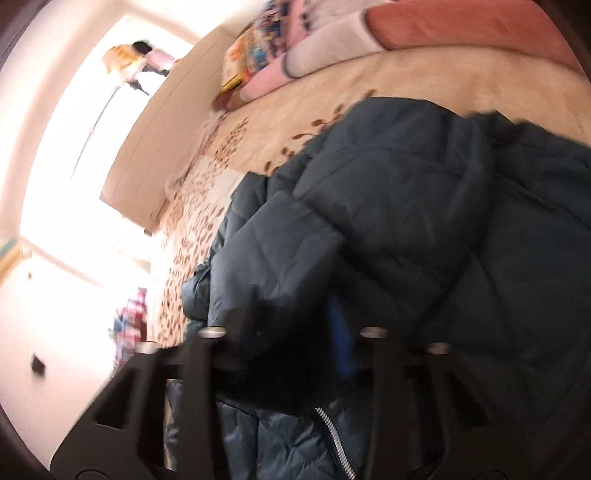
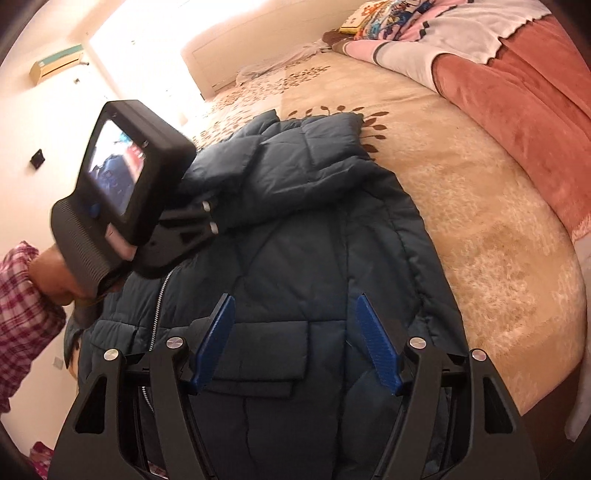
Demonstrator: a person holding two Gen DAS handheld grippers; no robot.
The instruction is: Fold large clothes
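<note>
A dark teal quilted puffer jacket [image 2: 295, 240] lies spread on the bed [image 2: 480, 206], directly under and ahead of the right tongs [image 2: 295, 343]. Its shell is smooth and slightly shiny, stitched into puffy panels, with a flap pocket [image 2: 266, 354] sitting between the right tongs' ribbed blue pads [image 2: 376, 347] and a silver-toothed zipper [image 2: 159, 295] running just left of them. The right tongs stand wide apart, hovering over the jacket's body with nothing between them.

To the upper left of the right tongs, the left tongs [image 2: 208, 218] reach in, their black body carrying a small screen. In the left wrist view the left tongs [image 1: 291, 332] are buried in a fold of the padded sleeve [image 1: 280, 266]; they appear closed on that fabric, though blur and shadow hide most of the pads. Only a sliver of blue shows. The bunched sleeve is lifted over the jacket's front, beyond the zipper [image 1: 332, 435].

The bed's cover is a fuzzy cream fleece printed with brown leaf sprigs [image 2: 373, 125]. Far ahead and right of the right tongs lies a plush terracotta blanket [image 2: 517, 103], with a scallop-edged white and pink garment [image 2: 461, 33] draped over its far end. A plaid-sleeved arm [image 2: 22, 314] shows at the left edge.
</note>
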